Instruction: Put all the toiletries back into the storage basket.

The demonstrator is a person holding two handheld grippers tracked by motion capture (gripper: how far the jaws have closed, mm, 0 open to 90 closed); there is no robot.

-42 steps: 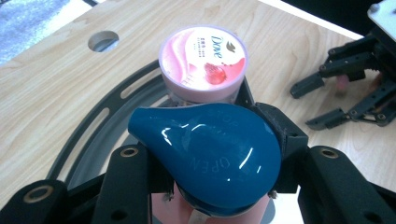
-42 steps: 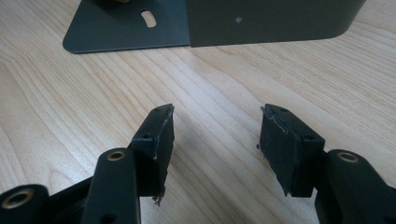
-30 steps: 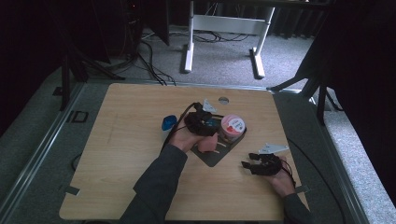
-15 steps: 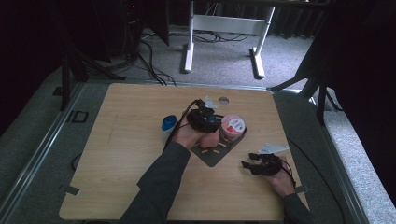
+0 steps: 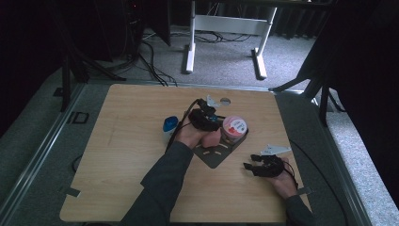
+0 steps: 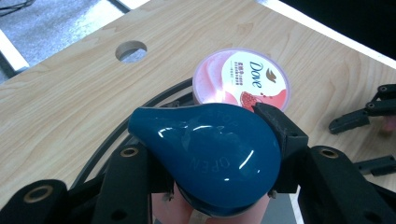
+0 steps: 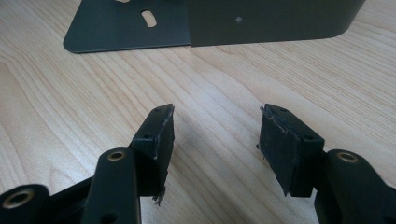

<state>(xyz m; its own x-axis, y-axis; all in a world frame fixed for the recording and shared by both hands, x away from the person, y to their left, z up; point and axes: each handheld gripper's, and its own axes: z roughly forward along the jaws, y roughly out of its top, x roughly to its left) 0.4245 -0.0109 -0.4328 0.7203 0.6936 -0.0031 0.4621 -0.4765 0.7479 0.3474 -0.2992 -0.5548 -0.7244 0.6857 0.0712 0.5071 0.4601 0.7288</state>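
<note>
High view, from the left: a blue-capped white bottle (image 5: 170,128) lies on the wooden table (image 5: 117,155), unmoved from a second ago. Your left gripper (image 5: 205,117) has edged slightly toward the far side, carrying the pink bottle with the teal cap (image 6: 210,154); its jaws are clamped on that cap, above the dark metal plate (image 5: 216,157). Just beside it, the pink Dove jar (image 5: 234,127) stays put. Your right gripper (image 5: 256,167) rests near the table's right edge exactly as before, jaws apart with nothing between them.
</note>
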